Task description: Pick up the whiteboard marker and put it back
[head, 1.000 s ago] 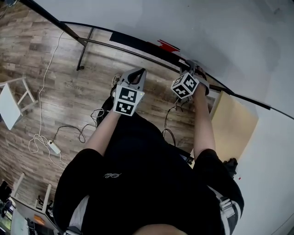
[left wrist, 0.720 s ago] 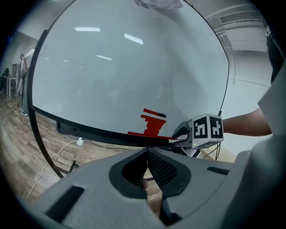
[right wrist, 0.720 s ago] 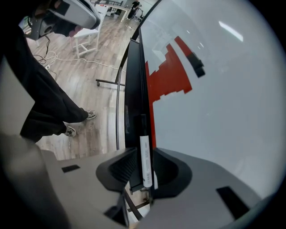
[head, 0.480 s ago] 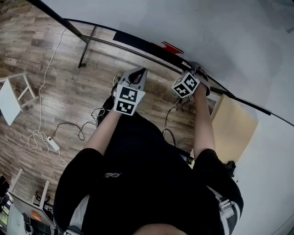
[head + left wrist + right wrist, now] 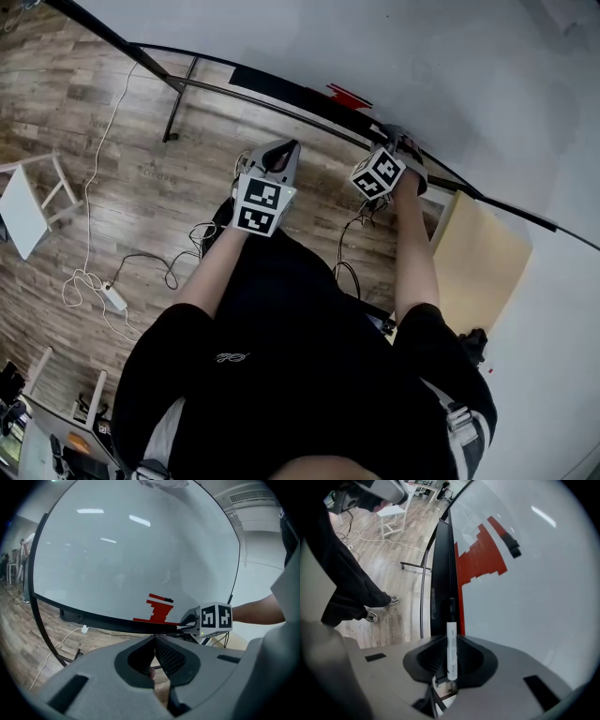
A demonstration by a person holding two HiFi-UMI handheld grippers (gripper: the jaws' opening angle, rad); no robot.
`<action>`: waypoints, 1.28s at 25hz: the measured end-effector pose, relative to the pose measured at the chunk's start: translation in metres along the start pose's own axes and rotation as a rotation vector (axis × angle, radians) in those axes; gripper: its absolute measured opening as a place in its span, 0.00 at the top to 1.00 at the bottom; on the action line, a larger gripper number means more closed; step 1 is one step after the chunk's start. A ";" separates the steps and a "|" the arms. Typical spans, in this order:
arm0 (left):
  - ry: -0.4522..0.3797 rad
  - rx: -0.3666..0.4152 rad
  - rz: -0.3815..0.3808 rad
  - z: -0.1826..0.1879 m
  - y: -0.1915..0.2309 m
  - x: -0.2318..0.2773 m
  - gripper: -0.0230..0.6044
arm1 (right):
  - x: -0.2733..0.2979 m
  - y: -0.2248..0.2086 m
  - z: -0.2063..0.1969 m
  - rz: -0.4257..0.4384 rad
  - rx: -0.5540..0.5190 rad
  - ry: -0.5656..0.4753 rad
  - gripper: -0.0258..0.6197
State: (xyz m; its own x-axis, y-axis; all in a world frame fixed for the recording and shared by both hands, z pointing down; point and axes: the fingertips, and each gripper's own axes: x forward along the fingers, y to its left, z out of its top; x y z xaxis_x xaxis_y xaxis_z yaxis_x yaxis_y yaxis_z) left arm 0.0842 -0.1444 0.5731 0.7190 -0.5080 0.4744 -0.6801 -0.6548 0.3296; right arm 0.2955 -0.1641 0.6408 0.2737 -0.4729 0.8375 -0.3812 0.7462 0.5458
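Note:
A whiteboard marker [image 5: 451,651], white barrel with a black cap, sits upright between the jaws of my right gripper [image 5: 450,639], which is shut on it. Its capped end points at the black tray [image 5: 440,578] along the bottom of the whiteboard [image 5: 525,588]. Red stepped blocks [image 5: 480,552] are drawn on the board. In the head view the right gripper [image 5: 397,142] is at the tray [image 5: 309,105]. The left gripper [image 5: 279,152] hangs over the wooden floor, left of the right one. Its jaws [image 5: 154,641] are shut with nothing held.
The whiteboard's stand leg [image 5: 177,108] rests on the wood floor. A white stool [image 5: 28,202] is at the left, and cables with a power strip [image 5: 112,298] lie on the floor. A beige panel [image 5: 478,262] leans at the right. The person's legs fill the lower head view.

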 end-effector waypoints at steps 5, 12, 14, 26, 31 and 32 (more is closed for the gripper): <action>-0.010 0.011 0.005 0.002 -0.004 -0.006 0.95 | -0.019 -0.006 0.004 -0.036 0.074 -0.070 0.88; -0.031 0.044 0.009 0.007 -0.020 -0.011 0.95 | -0.057 -0.008 0.004 -0.095 0.156 -0.162 0.88; -0.042 0.057 0.005 0.011 -0.026 -0.013 0.95 | -0.073 -0.006 0.006 -0.105 0.192 -0.201 0.88; -0.113 0.135 -0.027 0.039 -0.073 -0.024 0.95 | -0.158 -0.002 -0.013 -0.215 0.547 -0.422 0.88; -0.138 0.158 -0.035 0.048 -0.093 -0.028 0.95 | -0.185 -0.008 -0.034 -0.287 0.765 -0.517 0.88; -0.141 0.160 -0.036 0.049 -0.097 -0.028 0.96 | -0.190 -0.010 -0.038 -0.299 0.827 -0.544 0.88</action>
State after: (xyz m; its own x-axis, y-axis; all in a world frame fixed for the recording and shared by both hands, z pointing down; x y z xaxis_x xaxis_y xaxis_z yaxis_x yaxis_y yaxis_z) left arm 0.1370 -0.0945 0.4877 0.7628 -0.5486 0.3422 -0.6304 -0.7487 0.2049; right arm 0.2812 -0.0640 0.4746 0.0990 -0.8872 0.4505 -0.9072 0.1055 0.4073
